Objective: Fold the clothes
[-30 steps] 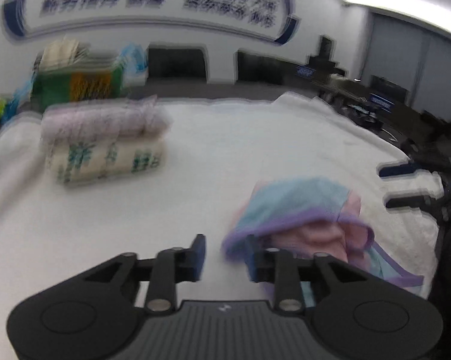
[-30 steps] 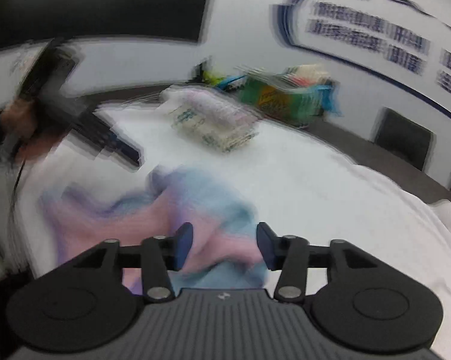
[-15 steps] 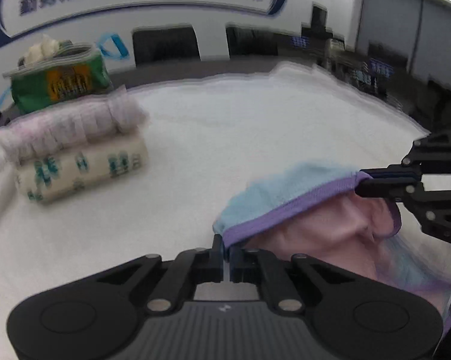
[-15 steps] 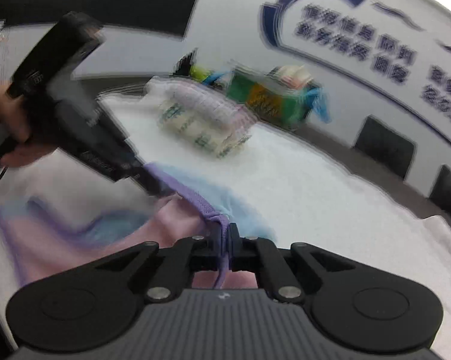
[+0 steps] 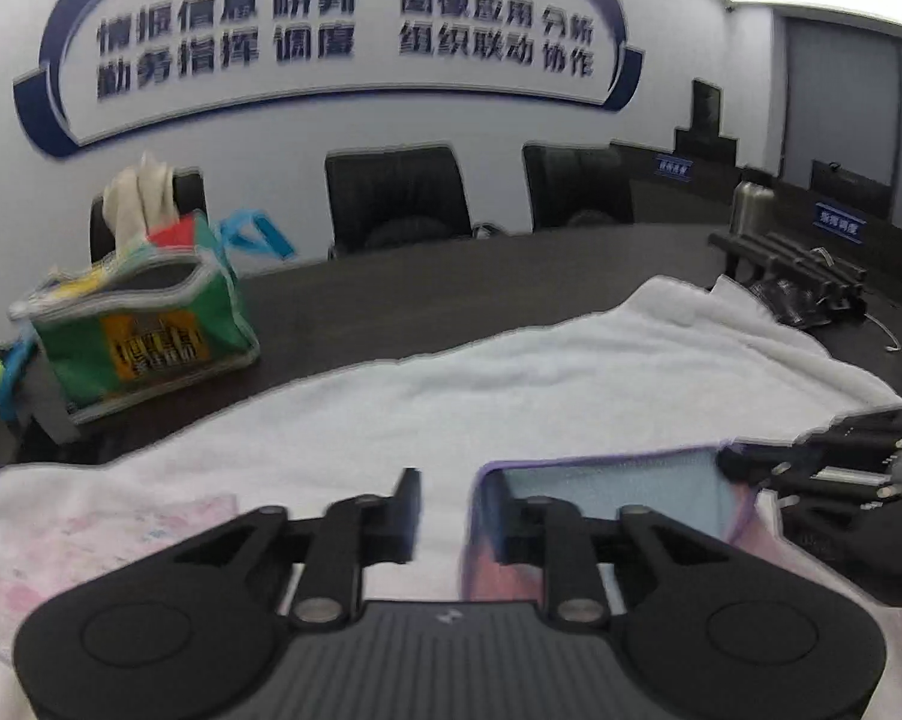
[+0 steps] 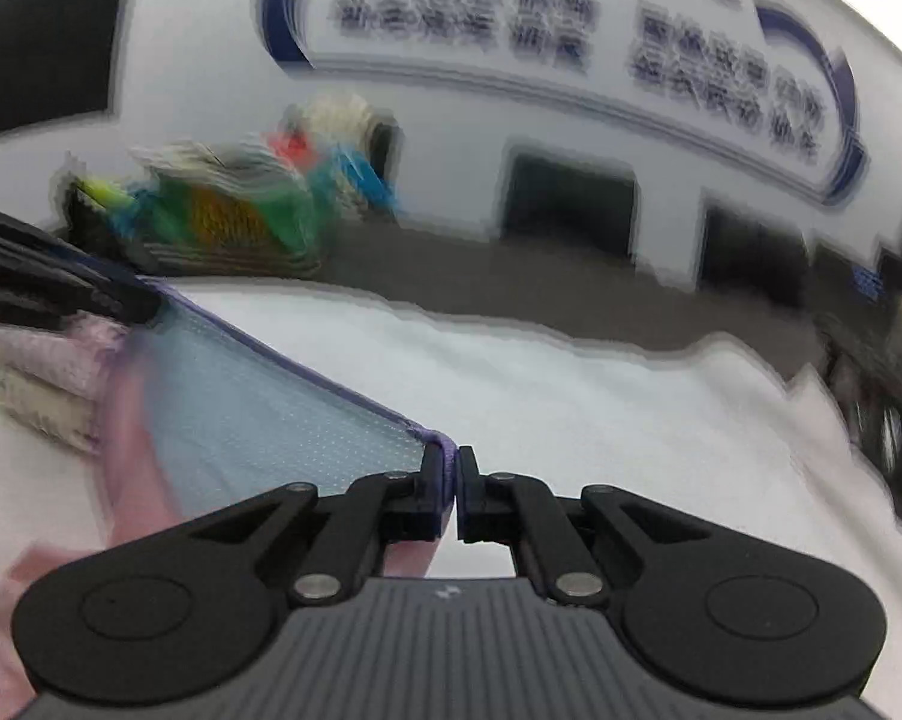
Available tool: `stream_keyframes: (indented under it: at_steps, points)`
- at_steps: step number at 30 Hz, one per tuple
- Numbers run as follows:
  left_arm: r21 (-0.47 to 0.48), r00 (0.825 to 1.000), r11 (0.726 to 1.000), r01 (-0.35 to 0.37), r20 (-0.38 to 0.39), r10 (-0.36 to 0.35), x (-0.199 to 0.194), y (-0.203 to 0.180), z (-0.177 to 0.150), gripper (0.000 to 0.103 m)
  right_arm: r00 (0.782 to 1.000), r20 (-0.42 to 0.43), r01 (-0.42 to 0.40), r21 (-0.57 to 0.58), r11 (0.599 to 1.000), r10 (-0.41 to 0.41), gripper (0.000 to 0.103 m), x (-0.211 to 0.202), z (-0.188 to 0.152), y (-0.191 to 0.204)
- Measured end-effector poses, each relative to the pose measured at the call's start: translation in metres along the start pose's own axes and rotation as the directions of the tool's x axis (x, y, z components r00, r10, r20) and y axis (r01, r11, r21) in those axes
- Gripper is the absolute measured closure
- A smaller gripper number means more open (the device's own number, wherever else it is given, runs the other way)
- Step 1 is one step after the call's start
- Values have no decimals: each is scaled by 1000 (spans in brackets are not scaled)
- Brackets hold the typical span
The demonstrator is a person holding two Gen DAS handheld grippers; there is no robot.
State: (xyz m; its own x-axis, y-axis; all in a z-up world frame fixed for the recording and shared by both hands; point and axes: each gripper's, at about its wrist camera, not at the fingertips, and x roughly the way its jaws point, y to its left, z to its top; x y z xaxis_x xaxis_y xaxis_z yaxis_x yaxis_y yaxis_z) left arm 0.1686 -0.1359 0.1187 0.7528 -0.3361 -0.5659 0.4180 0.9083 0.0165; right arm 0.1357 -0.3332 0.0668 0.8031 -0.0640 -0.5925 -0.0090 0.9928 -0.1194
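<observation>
A light blue garment (image 5: 613, 498) with purple trim and a pink part is stretched flat between my two grippers above the white towel (image 5: 511, 396). My left gripper (image 5: 451, 510) has its jaws opening. The garment's purple corner lies against the right finger only, and the gap between the fingers shows bare towel. My right gripper (image 6: 451, 480) is shut on the purple hem of the garment (image 6: 283, 414). In the left wrist view the right gripper (image 5: 733, 462) holds the far corner. In the blurred right wrist view the left gripper (image 6: 142, 309) sits at the opposite corner.
The towel covers a dark table (image 5: 451, 300). A green bag (image 5: 139, 330) stuffed with cloth stands at the back left. A folded stack of clothes (image 6: 31, 378) lies left of the garment. Black chairs (image 5: 397, 198) line the wall; black gear (image 5: 799, 282) and a metal bottle (image 5: 751, 204) sit far right.
Both grippers went from open over the crumpled garment to shut on its purple hem, then pulled apart and stretched it flat. The left jaws have since parted again.
</observation>
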Motion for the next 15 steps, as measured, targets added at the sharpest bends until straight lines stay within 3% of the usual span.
stream_keyframes:
  at_steps: [2,4,6,8,9,12,15]
  points:
    - [1,1000,1000,16,-10,-16,-5,8,-10,68,995,-92,49,61,997,-43,98,25,-7,-15]
    - [-20,995,996,87,-56,-88,-27,22,-30,60,997,-69,44,110,993,-37,91,17,-17,-30]
    - [-45,981,986,159,-103,-163,-51,37,-51,60,999,0,-33,97,995,33,67,-6,-25,-34]
    - [-53,957,965,255,-128,-260,-83,38,-82,53,990,29,-138,18,990,138,54,-26,-32,-28]
    - [-48,944,954,297,-134,-301,-100,35,-101,53,980,25,-196,-21,980,197,52,-34,-37,-25]
    - [-49,931,939,340,-124,-344,-136,7,-148,52,943,-23,-333,-82,939,332,51,-47,-54,-19]
    - [-39,917,923,382,-111,-384,-152,-34,-177,52,942,-48,-336,-114,935,333,52,-44,-66,-15]
